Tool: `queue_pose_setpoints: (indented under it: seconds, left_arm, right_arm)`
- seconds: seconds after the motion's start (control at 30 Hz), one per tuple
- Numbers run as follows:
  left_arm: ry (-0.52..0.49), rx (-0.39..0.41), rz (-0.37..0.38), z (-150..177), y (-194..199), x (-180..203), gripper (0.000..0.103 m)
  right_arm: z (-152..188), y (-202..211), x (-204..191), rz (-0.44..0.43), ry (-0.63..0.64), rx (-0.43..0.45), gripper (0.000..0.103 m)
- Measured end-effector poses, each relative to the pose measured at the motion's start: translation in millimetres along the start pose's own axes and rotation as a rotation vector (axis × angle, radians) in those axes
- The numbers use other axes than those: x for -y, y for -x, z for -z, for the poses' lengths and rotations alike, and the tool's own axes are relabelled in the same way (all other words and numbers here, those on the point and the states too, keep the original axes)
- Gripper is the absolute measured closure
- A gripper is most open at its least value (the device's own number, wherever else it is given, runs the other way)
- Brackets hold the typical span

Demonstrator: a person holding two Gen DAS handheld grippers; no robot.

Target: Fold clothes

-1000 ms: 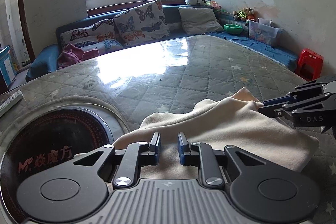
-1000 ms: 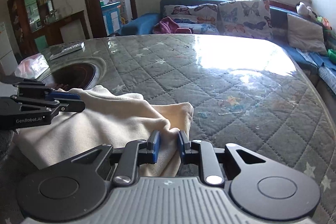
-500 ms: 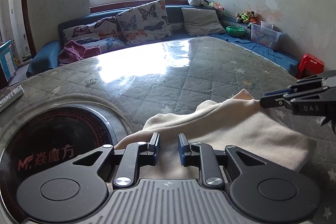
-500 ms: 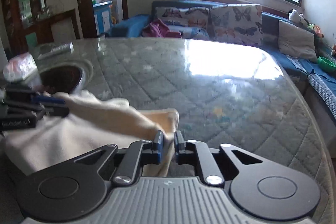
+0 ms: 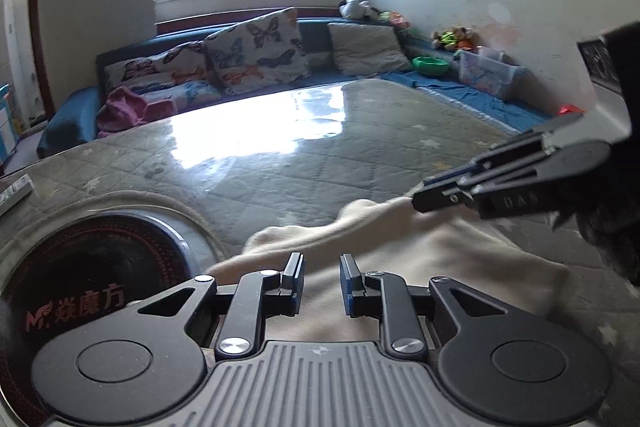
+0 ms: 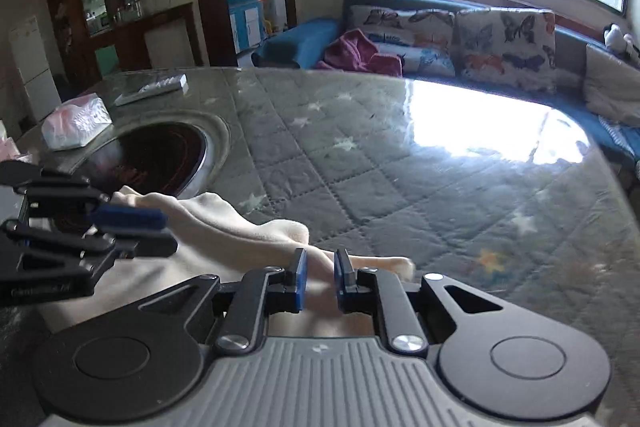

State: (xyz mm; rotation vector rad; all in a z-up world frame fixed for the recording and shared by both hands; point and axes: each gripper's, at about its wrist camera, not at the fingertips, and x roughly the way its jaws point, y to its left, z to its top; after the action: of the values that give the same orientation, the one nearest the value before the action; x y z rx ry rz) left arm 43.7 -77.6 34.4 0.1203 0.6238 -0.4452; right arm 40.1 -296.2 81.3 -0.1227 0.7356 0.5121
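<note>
Surface: large round table (image 5: 360, 131) with a grey quilted star-print cover under a glossy clear sheet, window glare across the middle. Dark round cooktop inset (image 5: 92, 267) at the near left, red lettering on it. A remote (image 6: 154, 89) and a tissue pack (image 6: 76, 123) sit at the table's far left edge.

Room: blue corner sofa (image 5: 72, 115) with butterfly cushions (image 5: 256, 51), window behind, toys along the right wall.

Cream garment (image 5: 420, 259) lies bunched at the near table edge, just right of the cooktop; long axis runs left-right across both views, one raised corner at its right end.

Left gripper (image 5: 320, 281): tongs apart, above the cloth, nothing between them.

Right gripper (image 6: 320, 277): tongs apart with a fold of cloth between; contact cannot be judged.
</note>
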Motion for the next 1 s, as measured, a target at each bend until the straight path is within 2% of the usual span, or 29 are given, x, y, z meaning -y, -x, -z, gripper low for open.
queue_pose_setpoints:
  seconds: [0.1, 0.27, 0.37, 0.4, 0.5, 0.67, 0.8, 0.93, 1.0]
  left_arm:
    - [-0.020, 0.014, 0.046, 7, 9, 16, 0.082]
    - [-0.049, 0.021, 0.079, 23, 15, 36, 0.081]
    - [-0.020, 0.006, 0.055, 33, 18, 28, 0.081]
    - [-0.006, 0.007, 0.046, 35, 21, 24, 0.081]
    - [0.034, 0.012, 0.019, 42, 31, 11, 0.081]
    - [0.101, 0.019, -0.027, 53, 49, -12, 0.080]
    - [0.155, 0.024, -0.063, 62, 62, -29, 0.079]
    - [0.208, 0.013, -0.098, 69, 68, -45, 0.079]
    - [0.236, 0.005, -0.108, 72, 69, -52, 0.075]
  right_arm:
    - [4, 20, -3, -0.008, 0.012, 0.016, 0.090]
    - [34, 42, -26, -0.040, 0.042, 0.019, 0.090]
    - [54, 36, -26, -0.018, 0.044, -0.002, 0.090]
    - [58, 36, -24, -0.021, 0.040, 0.020, 0.090]
    - [54, 39, -21, -0.010, 0.012, 0.018, 0.090]
    - [55, 39, -26, 0.000, 0.054, 0.013, 0.087]
    - [58, 39, -22, -0.002, 0.022, 0.014, 0.087]
    - [57, 39, -30, 0.021, 0.067, 0.009, 0.085]
    - [57, 38, -31, 0.022, 0.068, 0.005, 0.085]
